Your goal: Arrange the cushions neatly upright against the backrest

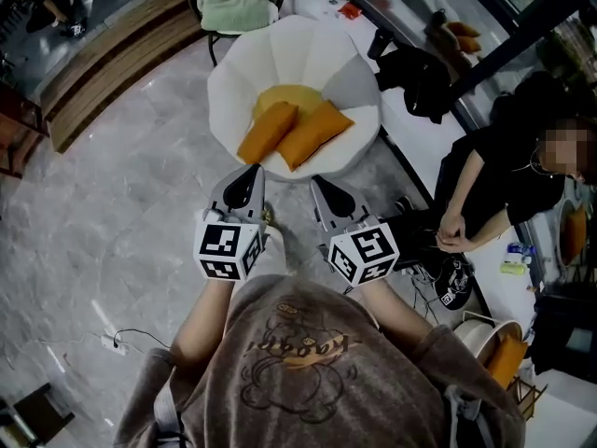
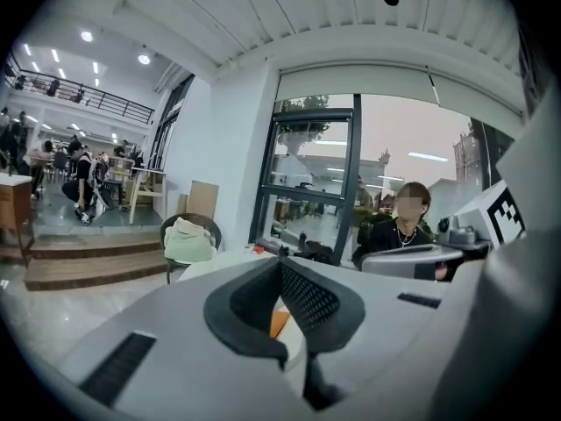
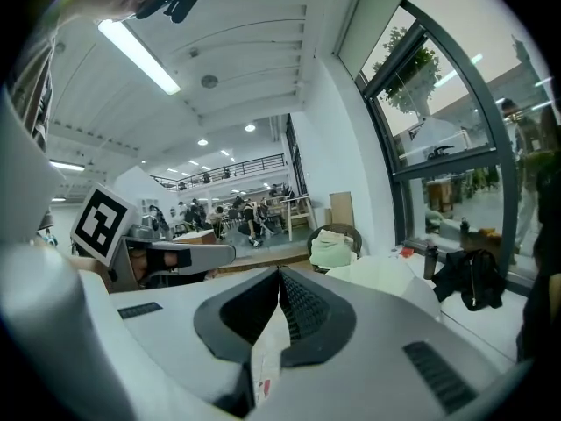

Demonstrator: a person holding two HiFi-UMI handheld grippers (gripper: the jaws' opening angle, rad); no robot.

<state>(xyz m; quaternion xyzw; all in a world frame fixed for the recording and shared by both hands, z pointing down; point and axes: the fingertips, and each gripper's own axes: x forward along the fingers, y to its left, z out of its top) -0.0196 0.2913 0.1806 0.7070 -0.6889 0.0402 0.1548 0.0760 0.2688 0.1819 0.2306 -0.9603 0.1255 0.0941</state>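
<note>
Cushions, two orange ones, lie flat side by side on the yellow seat pad of a white petal-shaped chair, tilted apart at their near ends and not against its backrest. Only the head view shows them whole. The left gripper view catches just an orange sliver below its pads.

The left tongs and right tongs hover side by side just short of the chair's front edge. Each gripper view shows its tongs pressed together with nothing between them.

The gripper views add the room beyond: a window wall, steps, and a seated person in black. A round dark chair holds a folded pale green cloth. A black garment lies on the white desk.
</note>
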